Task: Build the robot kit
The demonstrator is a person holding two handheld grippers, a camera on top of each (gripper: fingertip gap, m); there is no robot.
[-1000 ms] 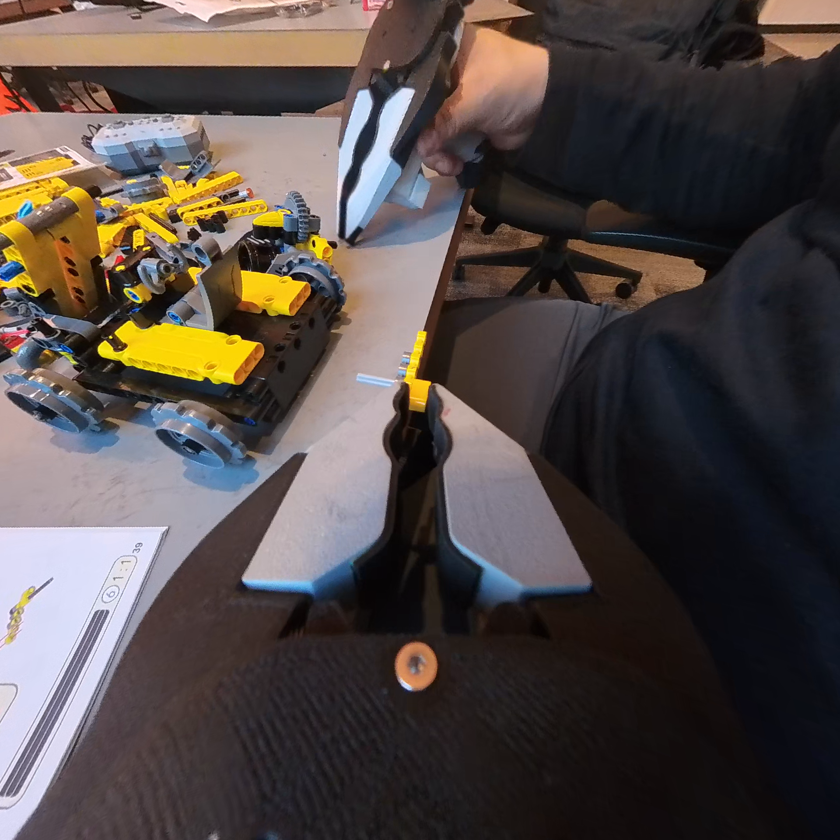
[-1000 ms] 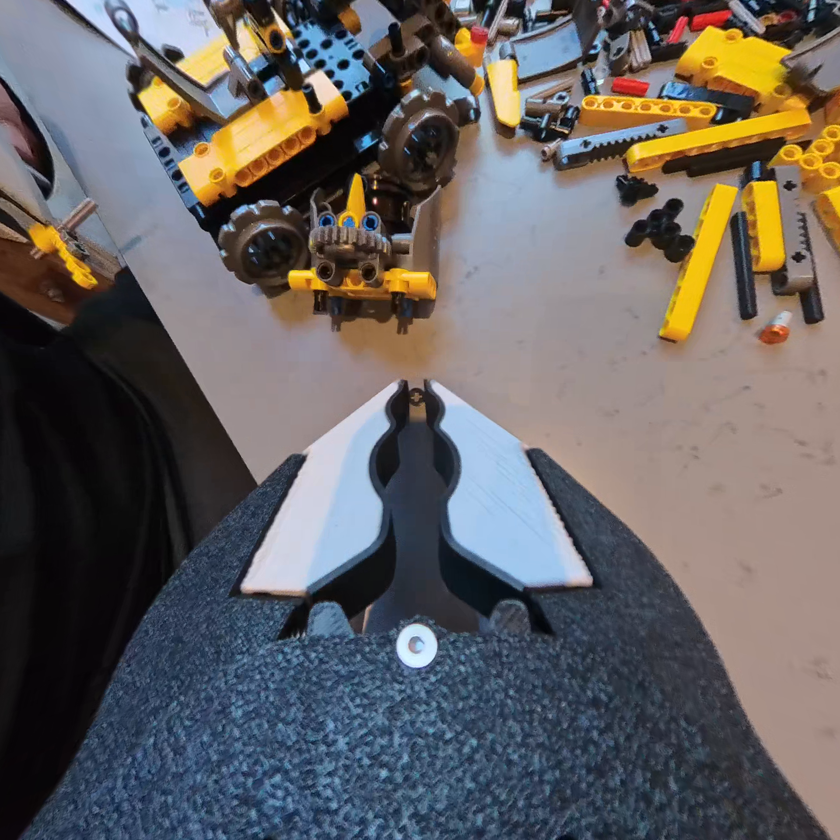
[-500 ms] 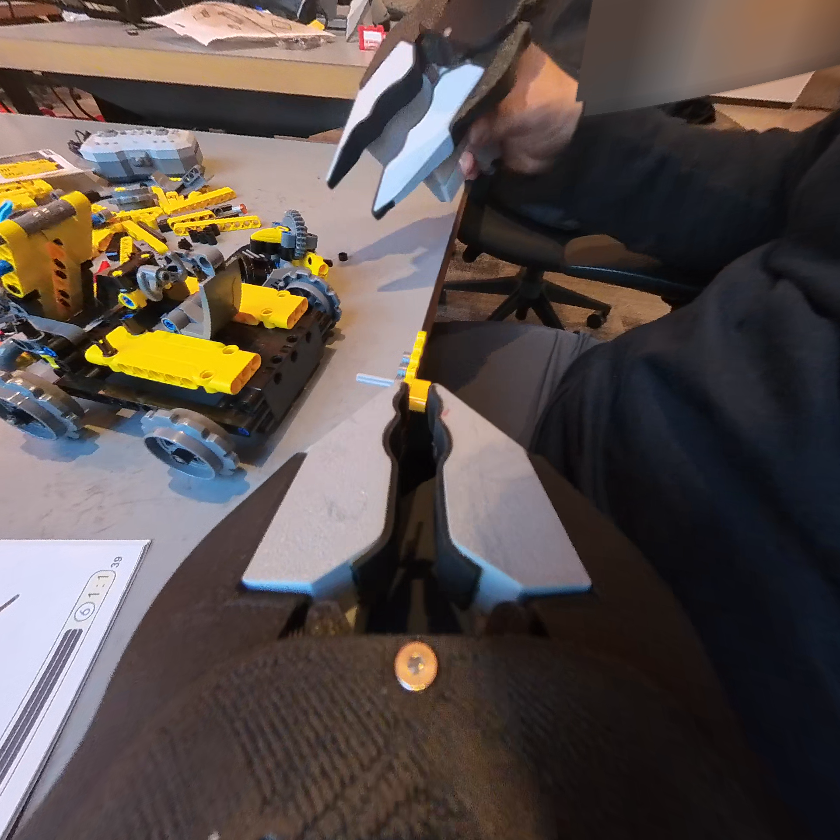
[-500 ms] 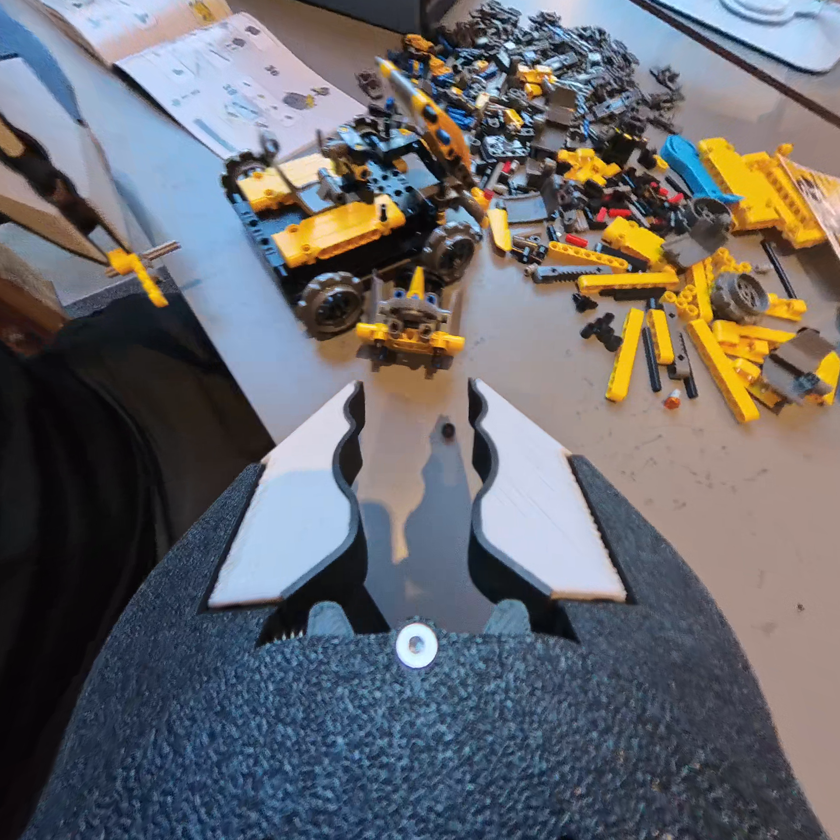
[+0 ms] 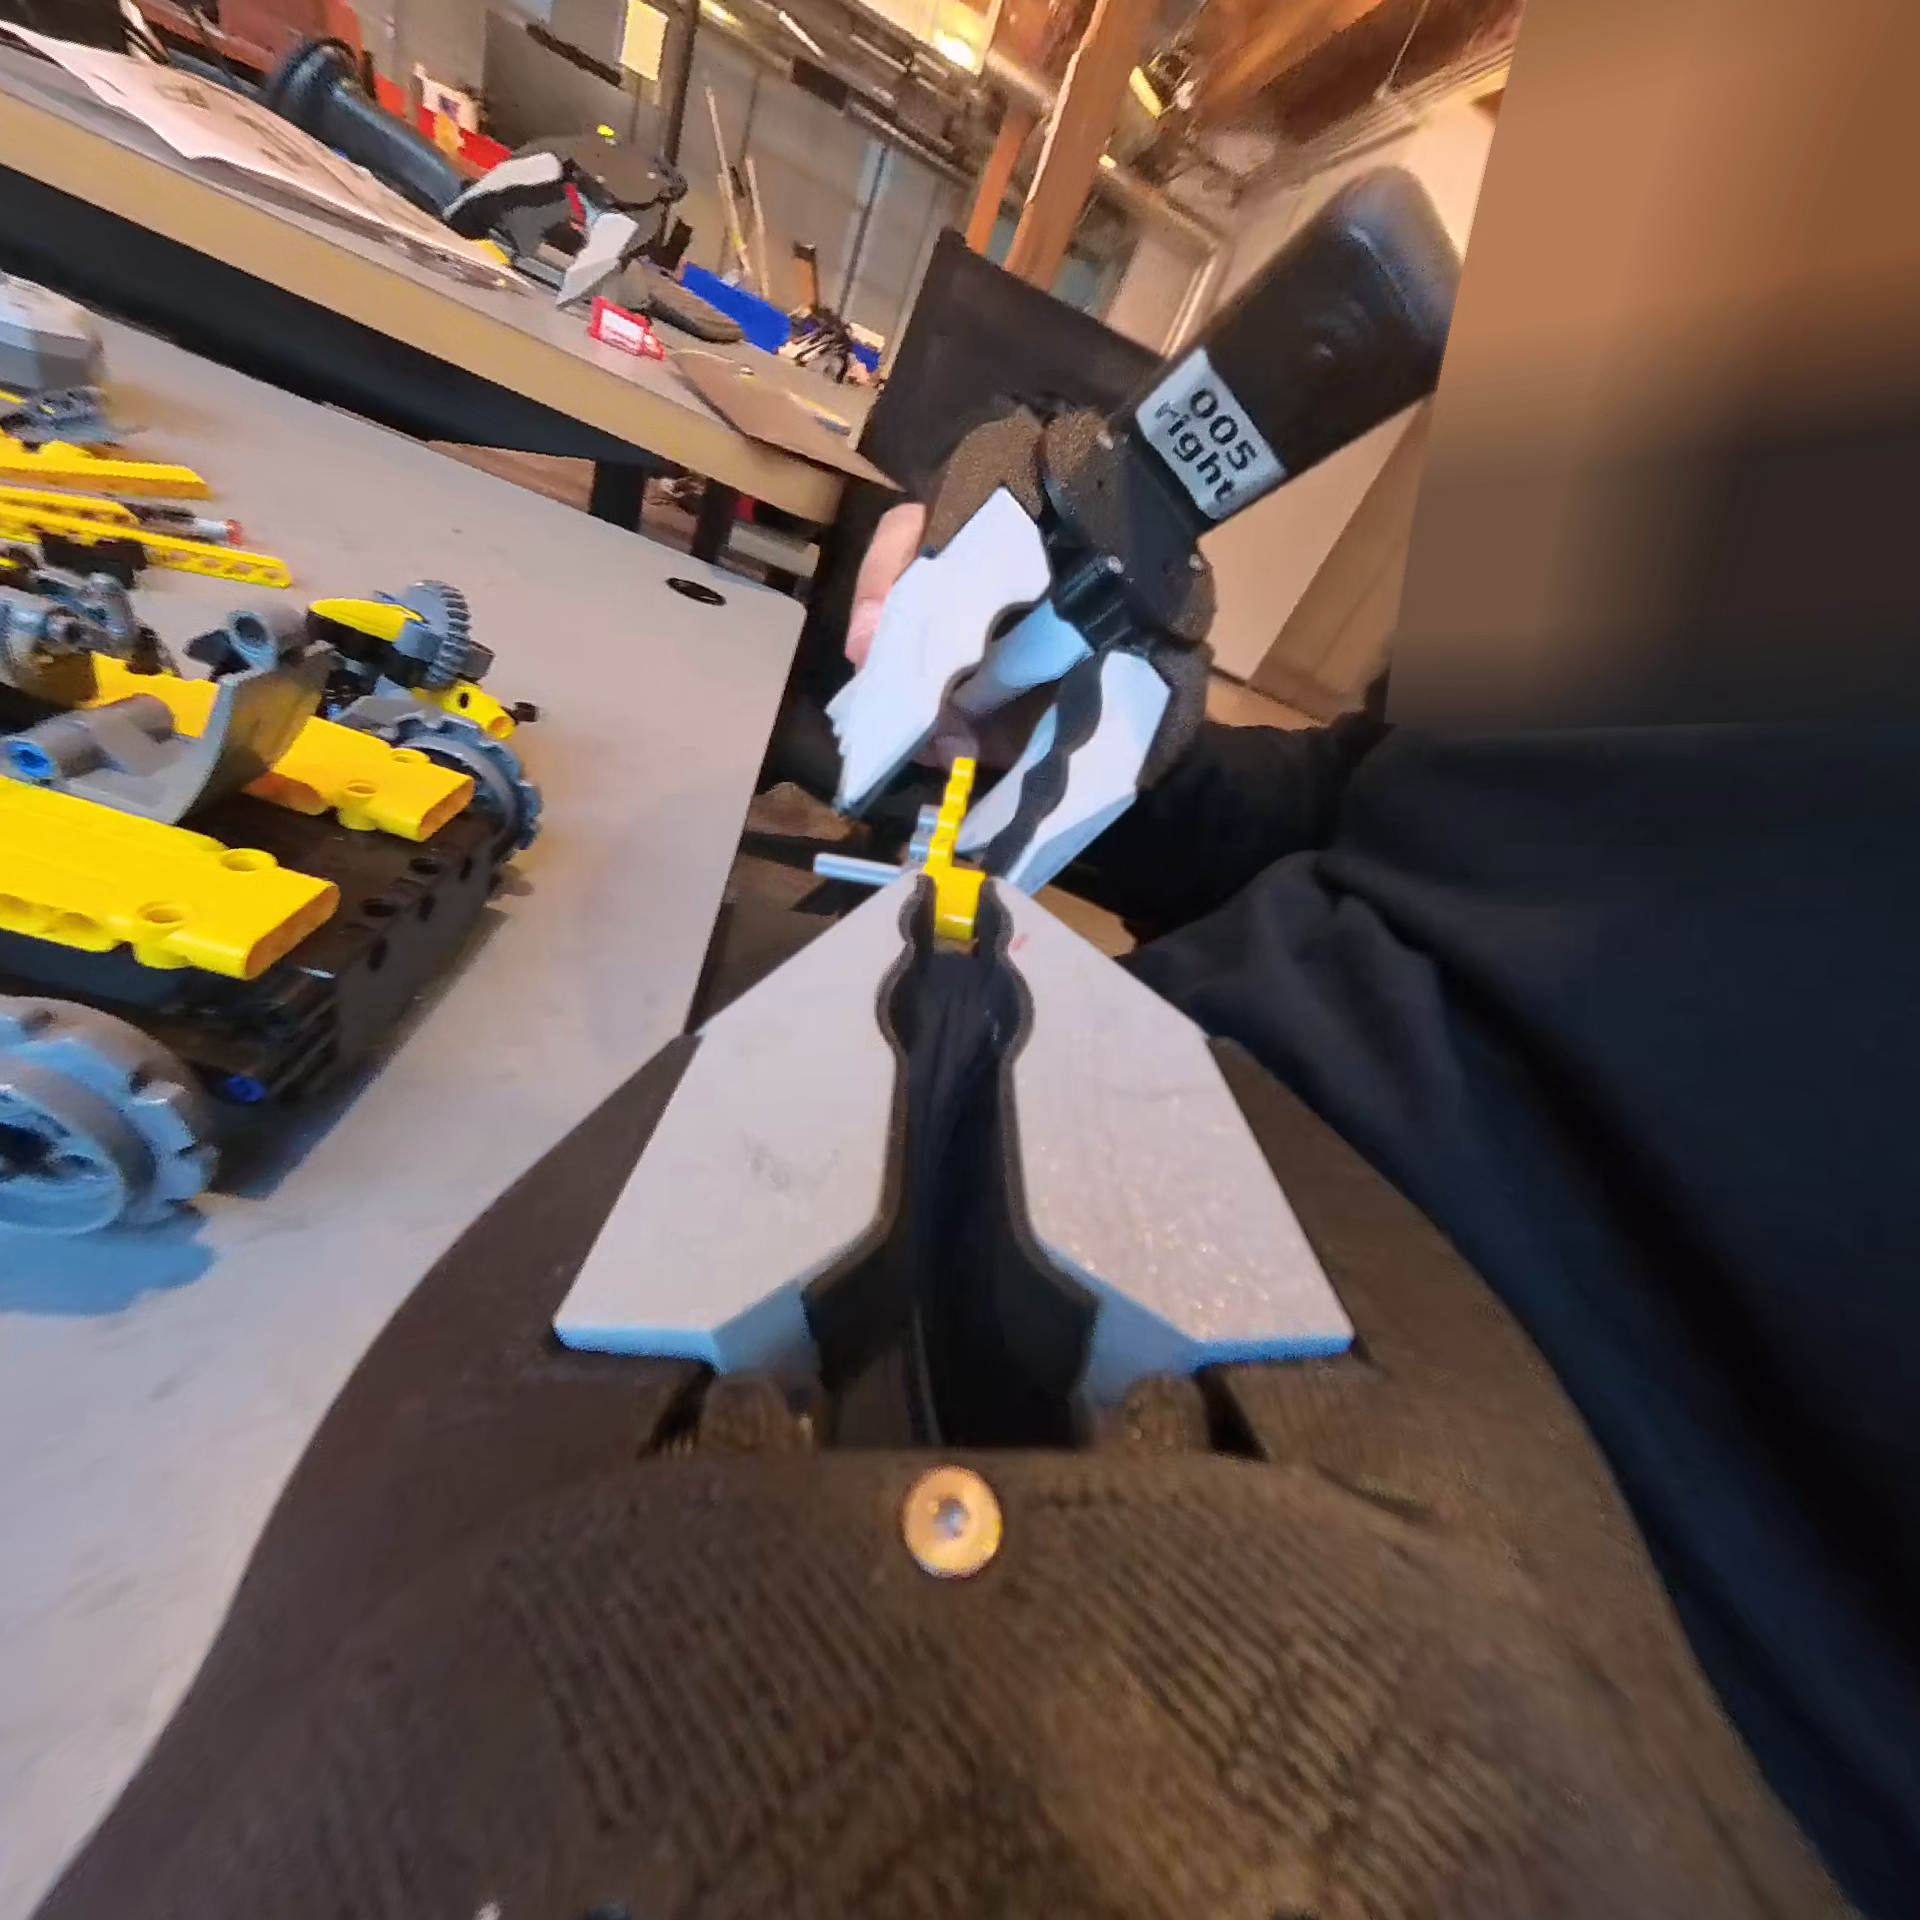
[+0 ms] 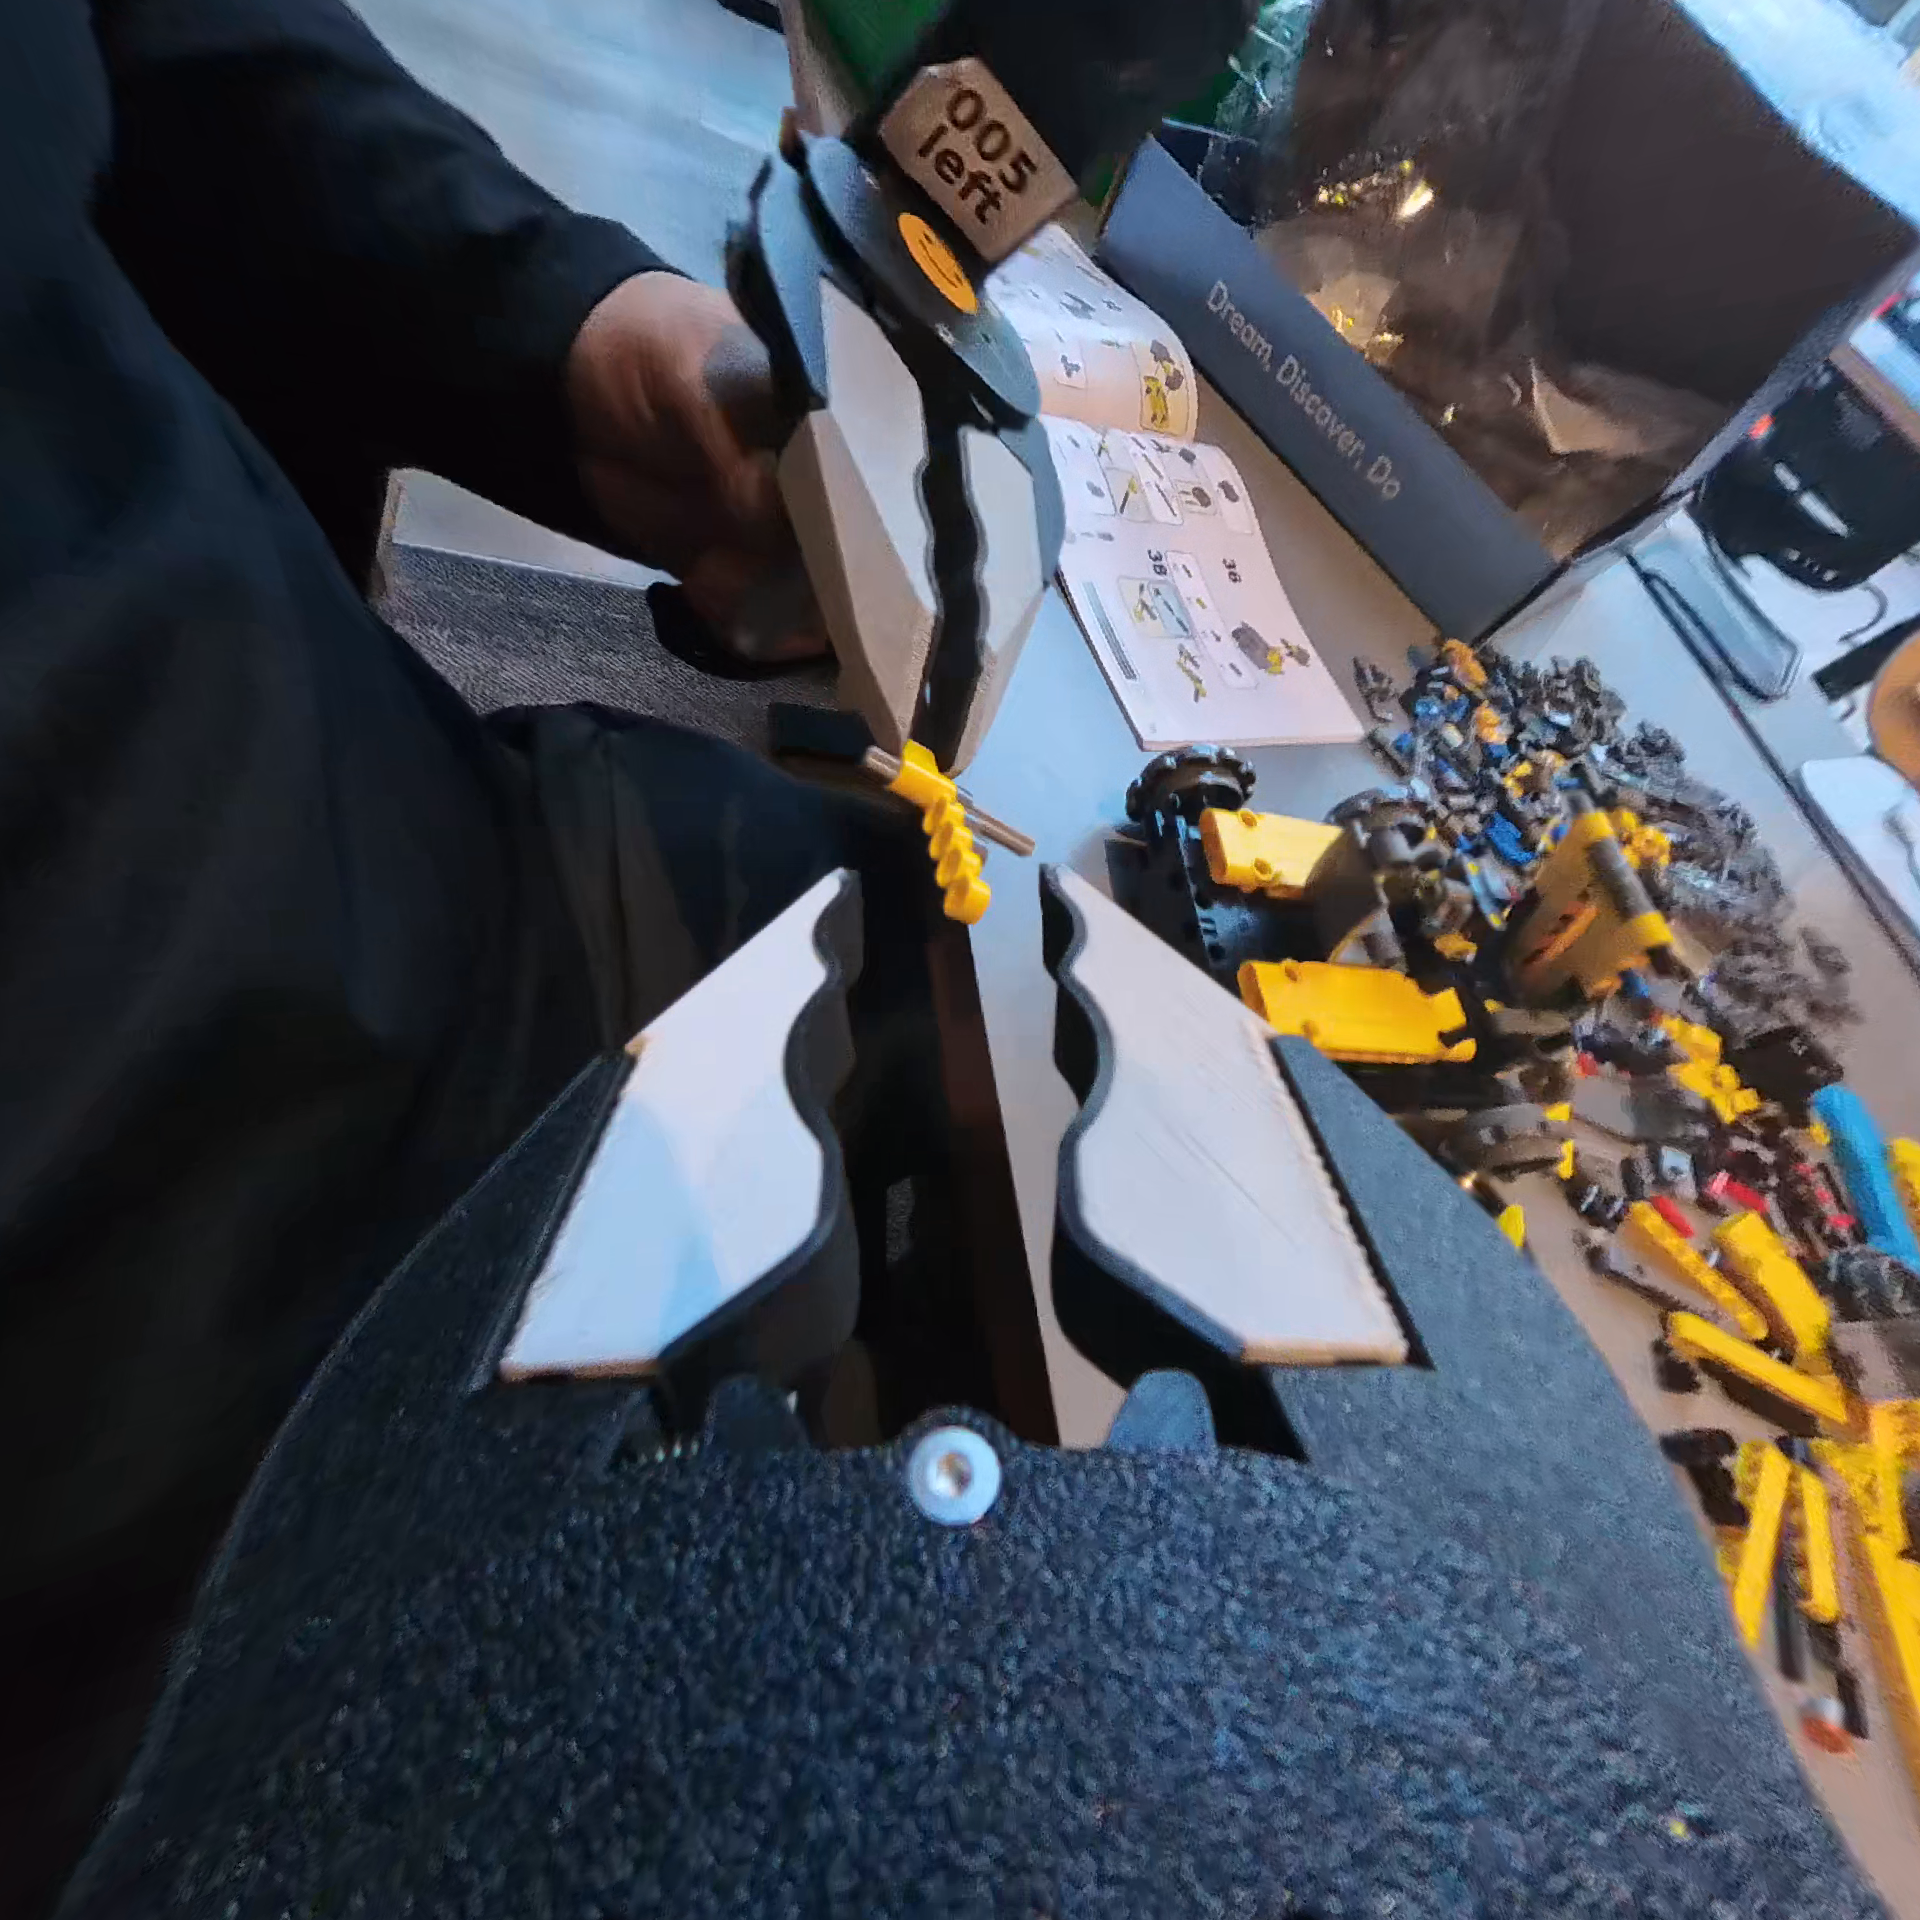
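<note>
— What has the left gripper (image 5: 954, 902) got?
— Its tips are clamped on a yellow beam (image 5: 951, 844) with a grey axle (image 6: 1000, 835), held off the near table edge (image 5: 743, 790).
— And the right gripper (image 6: 951, 894)?
— Parted, empty, its fingers either side of the beam's free end; the yellow vehicle (image 5: 239, 831) stands left.

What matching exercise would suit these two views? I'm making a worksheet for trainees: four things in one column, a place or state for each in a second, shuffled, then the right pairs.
Things
1. left gripper
2. right gripper
3. instruction booklet
4. yellow and black wheeled model

Places or states
A. lies open on the table
B. jaws apart, holding nothing
C. stands on the table beside loose parts
D. jaws shut on the small yellow beam with a grey axle through it

Pairs: 1-D, 2-B, 3-A, 4-C
</note>
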